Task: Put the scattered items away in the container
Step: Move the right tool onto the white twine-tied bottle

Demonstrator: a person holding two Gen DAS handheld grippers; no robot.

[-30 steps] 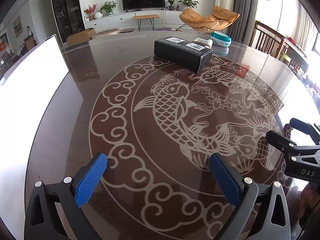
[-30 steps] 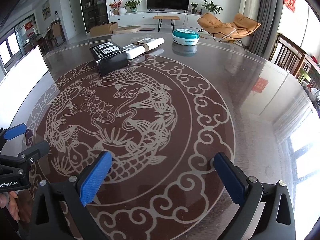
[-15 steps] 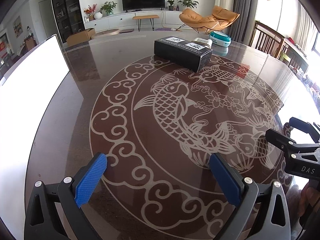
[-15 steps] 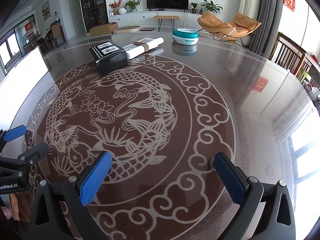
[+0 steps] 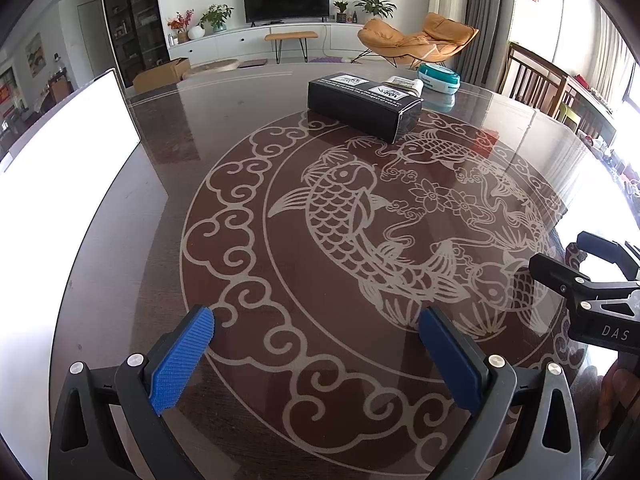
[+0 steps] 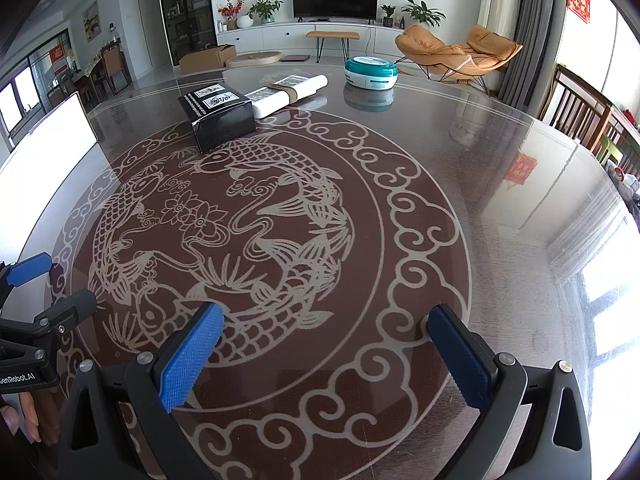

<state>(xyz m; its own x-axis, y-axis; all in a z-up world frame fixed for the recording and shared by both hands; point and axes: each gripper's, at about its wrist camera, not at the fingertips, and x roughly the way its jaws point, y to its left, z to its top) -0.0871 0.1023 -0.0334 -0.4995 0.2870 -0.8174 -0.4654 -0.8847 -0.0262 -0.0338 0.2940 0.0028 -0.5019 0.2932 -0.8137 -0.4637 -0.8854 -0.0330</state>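
A black box lies at the far side of the round table. A white rolled tube with a band lies just behind it, partly hidden in the left wrist view. A teal and white round container stands farther right. My left gripper is open and empty near the front edge. My right gripper is open and empty, to the right of the left one. Each gripper shows at the edge of the other's view.
A bright white panel stands at the table's left edge. Wooden chairs stand along the right side. A living room with a TV and an orange lounge chair lies beyond the table.
The left gripper's view has shifted slightly, so the box and tube sit a little differently. The right gripper has barely moved. Both stay open.
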